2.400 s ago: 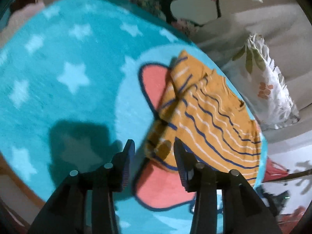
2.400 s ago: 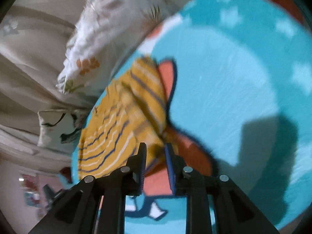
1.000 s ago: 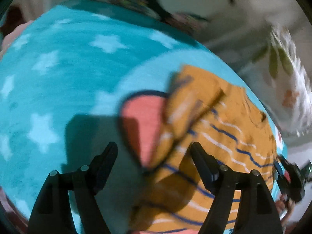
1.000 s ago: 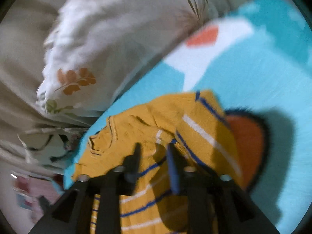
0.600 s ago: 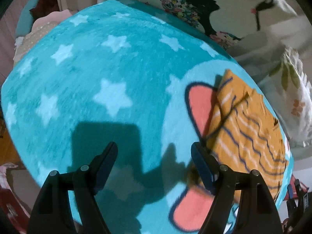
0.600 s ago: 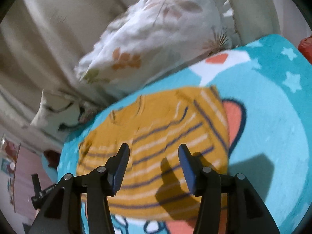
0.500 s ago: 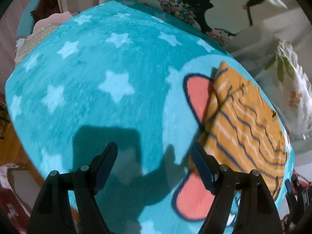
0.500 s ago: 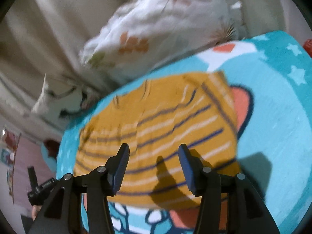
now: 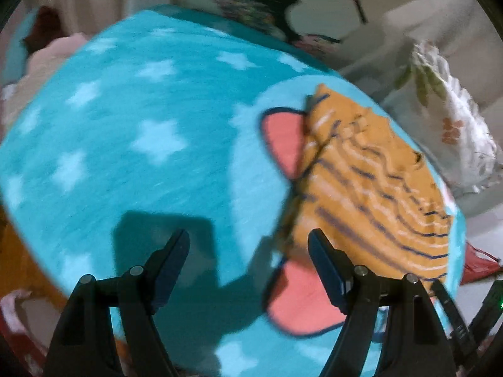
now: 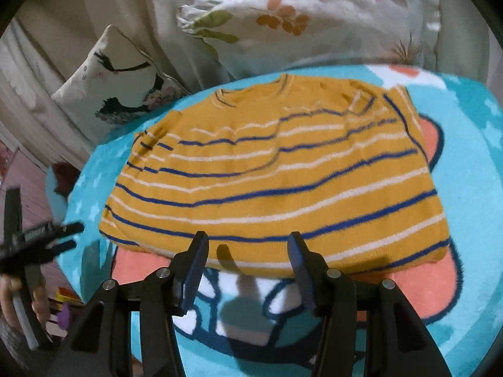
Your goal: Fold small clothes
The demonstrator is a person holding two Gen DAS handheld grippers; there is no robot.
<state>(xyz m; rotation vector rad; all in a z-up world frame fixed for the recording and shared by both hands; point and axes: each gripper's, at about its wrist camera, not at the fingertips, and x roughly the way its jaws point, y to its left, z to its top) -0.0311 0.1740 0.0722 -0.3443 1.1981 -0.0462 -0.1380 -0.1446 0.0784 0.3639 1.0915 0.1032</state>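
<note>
1. Yellow shirt [image 10: 270, 169] with blue and white stripes, lying flat on the blanket [image 10: 471, 169], sleeves tucked in, neckline toward the far pillows, hem toward the right gripper [image 10: 248, 267].
2. Same shirt [image 9: 371, 182] seen from the left wrist: off to the right, its near corner just beyond the right-hand finger [image 9: 327, 270] of the left gripper [image 9: 248, 267].
3. Right gripper: jaws spread, nothing between them, held just short of the hem, near its middle; whether touching the cloth, cannot tell.
4. Left gripper: jaws wide apart, empty, above bare blanket [image 9: 132, 144] beside the shirt.
5. Blanket: teal fleece with pale stars, a cartoon figure in pink, white and dark outline printed on it; shirt lying over the pink patches.
6. Beyond the shirt: leaf-print pillow [image 10: 314, 22] touching the blanket's far edge, with a bird-print cushion [image 10: 116, 78] to its left, both against pale bedding.
7. At the left edge of the right wrist view: a hand [image 10: 19, 301] holding a black tool, with a pinkish floor behind.
8. Left wrist view blurred, fine detail lost.
</note>
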